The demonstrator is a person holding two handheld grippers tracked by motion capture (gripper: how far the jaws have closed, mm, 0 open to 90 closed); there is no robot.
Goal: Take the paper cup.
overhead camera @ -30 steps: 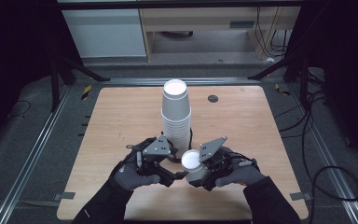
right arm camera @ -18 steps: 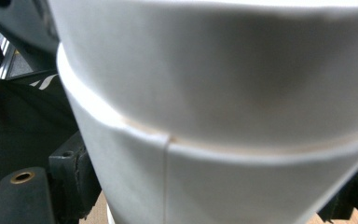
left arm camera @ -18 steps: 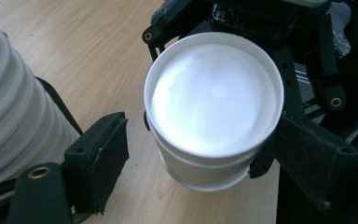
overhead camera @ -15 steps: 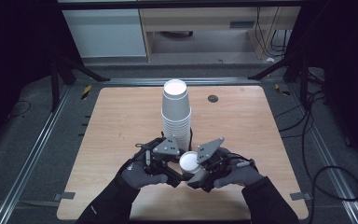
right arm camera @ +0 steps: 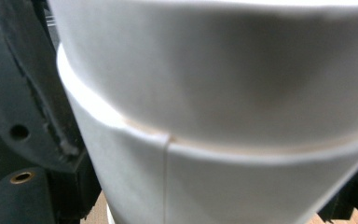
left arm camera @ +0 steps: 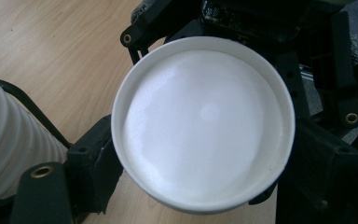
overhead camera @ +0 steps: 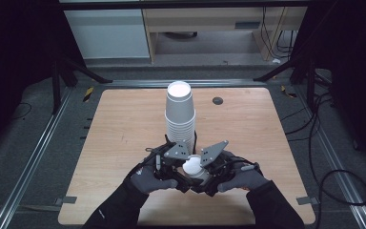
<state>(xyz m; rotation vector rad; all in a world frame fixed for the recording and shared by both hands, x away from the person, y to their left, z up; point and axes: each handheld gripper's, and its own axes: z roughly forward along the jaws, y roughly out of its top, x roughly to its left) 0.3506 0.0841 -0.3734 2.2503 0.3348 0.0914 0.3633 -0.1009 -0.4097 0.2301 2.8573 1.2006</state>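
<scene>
A tall stack of upturned white paper cups (overhead camera: 180, 114) stands mid-table. In front of it, a single white cup (overhead camera: 192, 166) hangs between my two grippers, just above the wooden table (overhead camera: 124, 119). My right gripper (overhead camera: 206, 168) is shut on its wall, which looms close in the right gripper view (right arm camera: 214, 93) and shows a stepped seam, as of two nested cups. My left gripper (overhead camera: 177, 166) faces the cup's round base (left arm camera: 205, 121). Its pads (left arm camera: 93, 158) lie against the cup's sides, gripping it. The right gripper's black body (left arm camera: 261, 18) sits behind the cup.
A small dark round hole (overhead camera: 218, 100) marks the table's far right. Metal rails (overhead camera: 38, 143) run along both sides, and cables (overhead camera: 333, 181) lie on the floor at right. The ribbed side of the cup stack (left arm camera: 4, 140) stands close beside the left gripper.
My left gripper has slid right, closing in on the cup from the left. The right gripper and the cup have stayed in place.
</scene>
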